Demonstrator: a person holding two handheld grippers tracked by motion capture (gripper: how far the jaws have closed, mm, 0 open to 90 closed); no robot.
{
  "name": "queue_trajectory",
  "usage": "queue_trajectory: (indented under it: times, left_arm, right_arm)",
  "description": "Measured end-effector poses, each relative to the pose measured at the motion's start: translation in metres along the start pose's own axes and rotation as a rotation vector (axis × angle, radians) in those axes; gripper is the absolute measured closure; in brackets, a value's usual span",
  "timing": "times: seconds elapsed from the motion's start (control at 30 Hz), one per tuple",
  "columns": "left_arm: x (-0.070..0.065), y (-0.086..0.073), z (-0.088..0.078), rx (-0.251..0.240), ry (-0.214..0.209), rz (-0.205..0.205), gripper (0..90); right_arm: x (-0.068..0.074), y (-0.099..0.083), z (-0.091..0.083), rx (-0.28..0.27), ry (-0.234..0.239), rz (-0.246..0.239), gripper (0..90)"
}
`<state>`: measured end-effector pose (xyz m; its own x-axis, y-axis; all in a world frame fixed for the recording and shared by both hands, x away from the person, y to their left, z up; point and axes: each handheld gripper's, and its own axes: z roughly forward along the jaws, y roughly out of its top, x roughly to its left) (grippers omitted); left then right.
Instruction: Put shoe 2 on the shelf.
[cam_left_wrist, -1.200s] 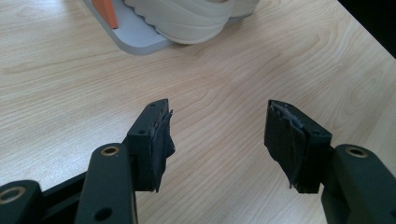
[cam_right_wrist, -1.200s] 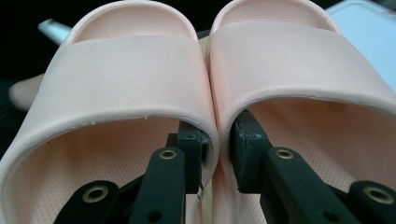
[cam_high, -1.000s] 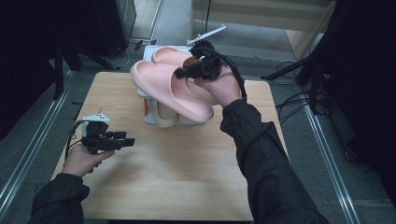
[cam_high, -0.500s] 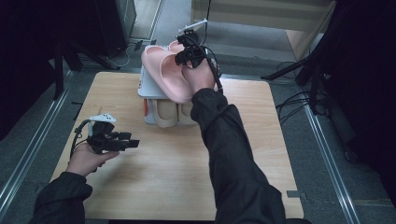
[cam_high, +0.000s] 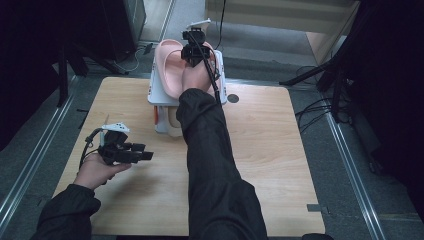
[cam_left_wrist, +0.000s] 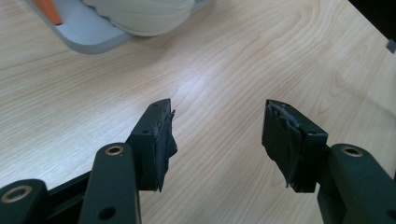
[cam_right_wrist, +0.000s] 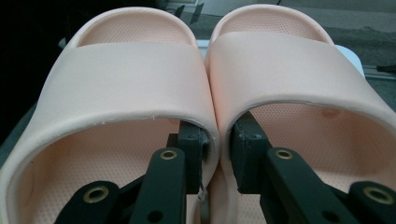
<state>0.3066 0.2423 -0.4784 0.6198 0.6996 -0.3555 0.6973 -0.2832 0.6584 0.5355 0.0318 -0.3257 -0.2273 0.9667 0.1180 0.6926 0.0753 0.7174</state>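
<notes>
Rack-top slippers (cam_right_wrist: 205, 79) in hand-held gripper (cam_right_wrist: 218, 154)

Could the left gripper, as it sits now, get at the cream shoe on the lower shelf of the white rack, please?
Probably yes. The left gripper hangs open over bare wooden table, and the cream shoe lies just ahead with nothing between. The person's right sleeve crosses nearby but beside that path.

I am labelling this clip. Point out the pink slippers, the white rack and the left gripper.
pink slippers (cam_right_wrist: 140, 79): right gripper view, left slipper's strap.
white rack (cam_high: 156, 93): high view, top shelf's left edge.
left gripper (cam_left_wrist: 217, 130): left gripper view, midway between its open jaws.
</notes>
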Motion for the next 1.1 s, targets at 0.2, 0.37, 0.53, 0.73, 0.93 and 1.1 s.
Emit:
queue_trajectory:
  times: [0.2,0.37,0.53,0.73,0.93,1.1]
  left_arm:
    - [-0.003,0.001,0.004,0.020,0.001,0.017,42.7]
    - [-0.002,0.000,0.003,0.015,0.003,0.011,42.7]
    - [-0.002,0.000,0.002,0.017,0.004,0.016,42.6]
    - [0.001,0.000,0.001,0.014,0.010,0.005,42.5]
    - [0.000,0.000,0.002,0.019,0.010,0.011,42.4]
    - [0.002,0.000,0.001,0.017,0.014,0.007,42.3]
  right_arm:
    - [0.005,-0.002,0.002,-0.017,-0.025,0.005,74.9]
    - [0.004,-0.005,0.003,-0.030,-0.006,0.017,71.2]
    - [0.002,-0.009,0.004,-0.051,0.003,0.027,71.0]
    - [-0.002,-0.012,0.006,-0.045,0.030,0.013,63.1]
    - [0.000,-0.014,0.006,-0.041,0.043,-0.042,57.1]
    - [-0.006,-0.016,0.004,-0.040,0.093,-0.018,54.7]
